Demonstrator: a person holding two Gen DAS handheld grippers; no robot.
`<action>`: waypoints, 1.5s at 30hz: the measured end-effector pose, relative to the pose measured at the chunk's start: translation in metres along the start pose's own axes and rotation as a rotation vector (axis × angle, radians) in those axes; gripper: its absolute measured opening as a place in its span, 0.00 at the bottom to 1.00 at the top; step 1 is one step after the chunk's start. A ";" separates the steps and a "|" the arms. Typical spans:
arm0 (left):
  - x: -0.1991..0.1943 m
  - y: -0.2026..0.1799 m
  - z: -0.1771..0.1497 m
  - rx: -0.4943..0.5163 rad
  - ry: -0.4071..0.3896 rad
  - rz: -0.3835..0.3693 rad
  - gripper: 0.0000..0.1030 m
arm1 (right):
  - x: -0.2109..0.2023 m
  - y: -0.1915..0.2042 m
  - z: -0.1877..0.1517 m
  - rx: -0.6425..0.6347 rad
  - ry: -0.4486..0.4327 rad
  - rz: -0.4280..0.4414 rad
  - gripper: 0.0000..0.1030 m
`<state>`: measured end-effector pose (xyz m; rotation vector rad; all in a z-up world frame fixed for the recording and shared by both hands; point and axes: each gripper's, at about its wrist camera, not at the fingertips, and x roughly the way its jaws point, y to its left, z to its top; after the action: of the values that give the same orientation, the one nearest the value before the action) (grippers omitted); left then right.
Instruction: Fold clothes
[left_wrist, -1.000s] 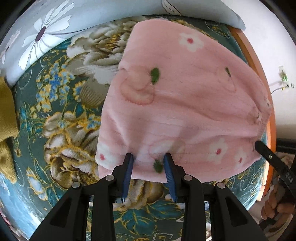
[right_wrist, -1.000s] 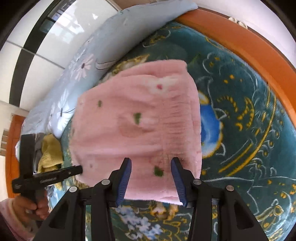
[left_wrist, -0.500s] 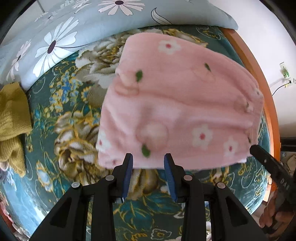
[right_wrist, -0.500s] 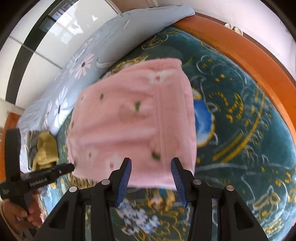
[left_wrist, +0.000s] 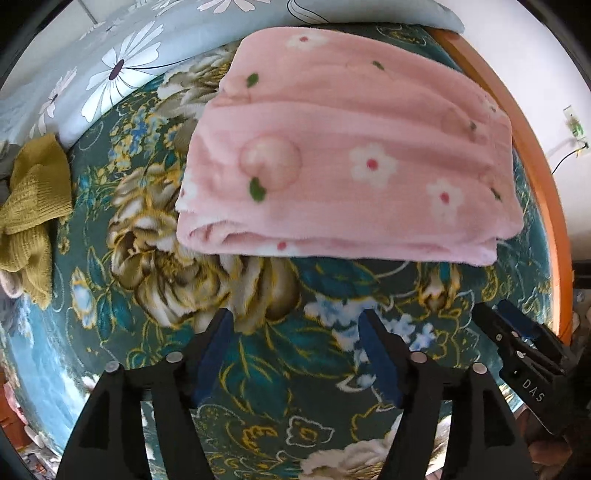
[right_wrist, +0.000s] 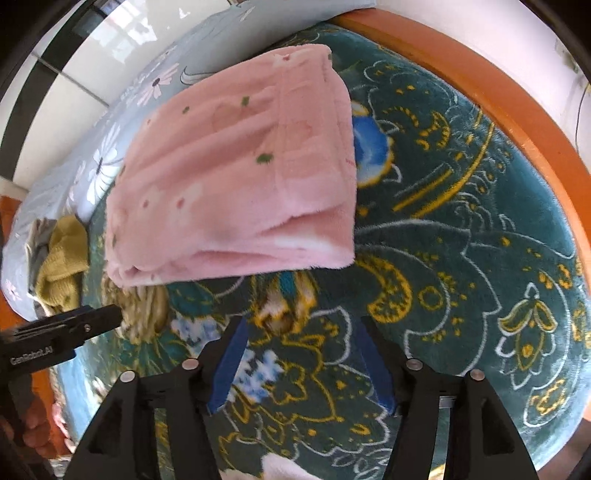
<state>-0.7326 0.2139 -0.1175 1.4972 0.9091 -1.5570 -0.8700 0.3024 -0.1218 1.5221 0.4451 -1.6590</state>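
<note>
A pink fleece garment (left_wrist: 343, 158) with white flowers and green dots lies folded in several layers on the teal flowered bedspread (left_wrist: 258, 369); its stacked edges face me. In the right wrist view the same folded garment (right_wrist: 236, 177) lies ahead. My left gripper (left_wrist: 295, 325) hangs over the bedspread short of the garment, jaws opening, nothing between its blue pads. My right gripper (right_wrist: 301, 326) is also back from the garment, jaws opening and empty. The right gripper's tip (left_wrist: 517, 332) shows at the lower right of the left view; the left gripper (right_wrist: 74, 325) shows at the left of the right view.
A mustard knit garment (left_wrist: 29, 206) lies crumpled at the left by a pale blue daisy-print pillow (left_wrist: 122, 66). An orange wooden bed frame (right_wrist: 498, 96) runs along the right edge by a white wall. A hand (right_wrist: 33, 435) holds the left gripper's handle.
Both grippers let go of the pink garment's near edge, opened wider and drew back from it. The garment now lies folded on the bedspread farther ahead of both.
</note>
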 end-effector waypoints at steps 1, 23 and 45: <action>-0.001 -0.002 -0.002 0.003 -0.012 0.012 0.71 | -0.002 0.000 -0.002 -0.003 -0.010 -0.009 0.66; -0.019 0.007 -0.025 -0.035 -0.055 0.070 0.82 | -0.022 0.017 -0.018 -0.106 -0.101 -0.045 0.76; -0.014 -0.009 -0.019 0.000 -0.043 0.094 0.82 | -0.016 0.024 -0.015 -0.162 -0.065 -0.057 0.76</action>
<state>-0.7321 0.2360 -0.1052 1.4798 0.8025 -1.5156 -0.8429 0.3042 -0.1031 1.3442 0.5781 -1.6690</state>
